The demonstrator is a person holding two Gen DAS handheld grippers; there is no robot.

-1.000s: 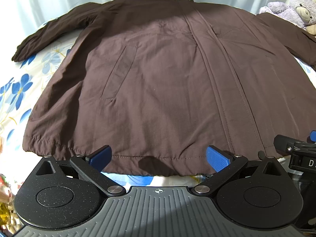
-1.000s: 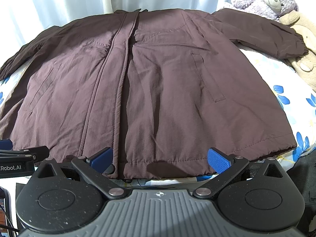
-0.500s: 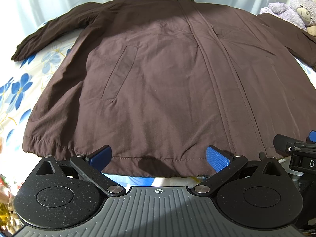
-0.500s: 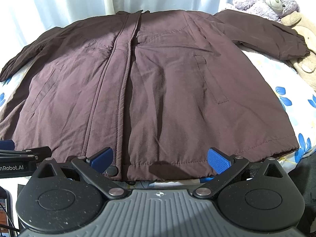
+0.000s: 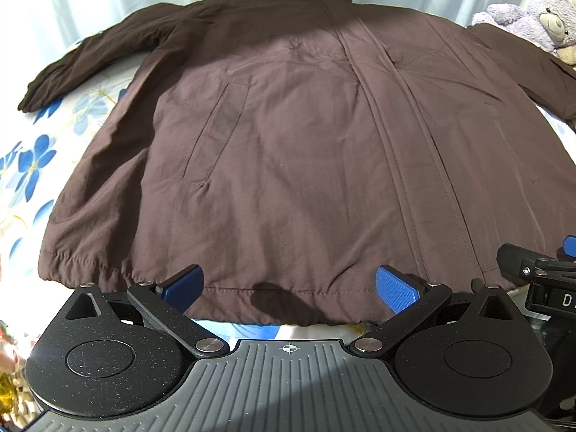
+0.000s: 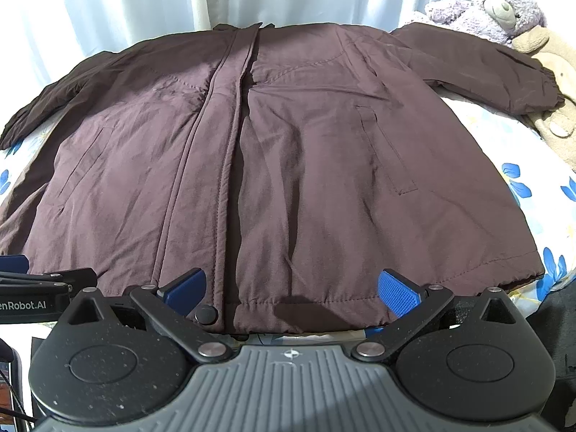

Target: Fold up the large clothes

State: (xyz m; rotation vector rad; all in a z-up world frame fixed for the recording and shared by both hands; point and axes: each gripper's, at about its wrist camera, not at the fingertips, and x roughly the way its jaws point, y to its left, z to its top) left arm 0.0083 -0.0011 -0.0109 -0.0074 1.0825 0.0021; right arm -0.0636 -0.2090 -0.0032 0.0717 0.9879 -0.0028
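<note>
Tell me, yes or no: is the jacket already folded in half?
No. The brown jacket lies spread flat on the floral sheet, with both sleeves stretched out to the sides.

The left gripper (image 5: 289,284) has a grey ribbed body with a small crosshair mark, two black speckled round discs, black link arms with silver screws, and blue textured finger pads (image 5: 396,288). The right gripper (image 6: 291,288) is built the same (white letters "enRobot.AI" show on the black part at the left edge of its view).
</note>
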